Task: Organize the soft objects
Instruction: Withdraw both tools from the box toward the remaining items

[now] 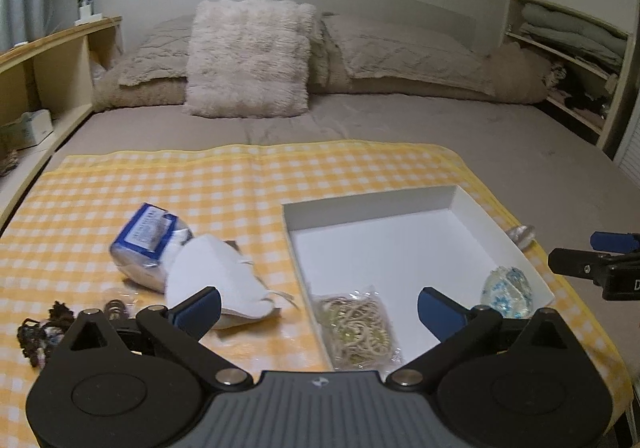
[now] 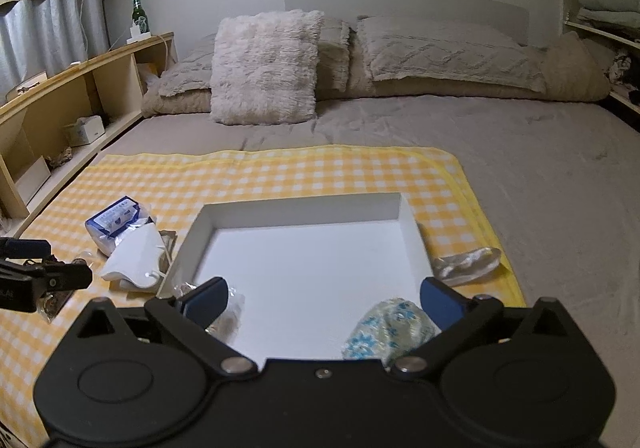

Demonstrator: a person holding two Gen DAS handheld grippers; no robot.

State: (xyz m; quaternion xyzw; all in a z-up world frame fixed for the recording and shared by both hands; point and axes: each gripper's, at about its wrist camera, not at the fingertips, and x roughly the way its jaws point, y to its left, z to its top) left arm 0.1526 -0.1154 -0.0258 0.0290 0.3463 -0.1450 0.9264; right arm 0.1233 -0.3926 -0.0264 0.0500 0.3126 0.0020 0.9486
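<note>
Both grippers are hovering over a yellow-and-white checked cloth [image 1: 248,184] spread on a grey bed [image 1: 440,128].

Left gripper [image 1: 318,310]: black frame, blue pads, jaws standing fully apart and gripping nothing. Between its fingers, the near edge of a shallow white cardboard tray [image 1: 464,196] is showing. Right gripper [image 2: 324,302]: same build, jaws likewise spread wide, nothing clamped; it is pointing down into the same tray [image 2: 304,204].

Tray contents:
- a clear plastic bag of cream-coloured elastic bands [image 1: 358,324], lying in the near left corner against the left wall;
- a small rounded bundle in clear wrap with blue flower print [image 1: 507,292], lying near the right wall at the near end. In the right wrist view the bundle [image 2: 390,328] is sitting just inside the right finger, not touching the pad as far as can be told.

Outside the tray, on the cloth:
- a white folded face mask with ear loops [image 1: 218,280], just left of the tray;
- a blue-and-white soft plastic packet [image 1: 146,244], touching the mask on its far left side;
- a heap of dark hair ties [image 1: 38,336] at the near left edge;
- a crumpled clear plastic wrapper [image 2: 468,264], just right of the tray.

A shaggy pale square cushion [image 1: 248,58] is leaning against grey pillows at the head of the bed.
</note>
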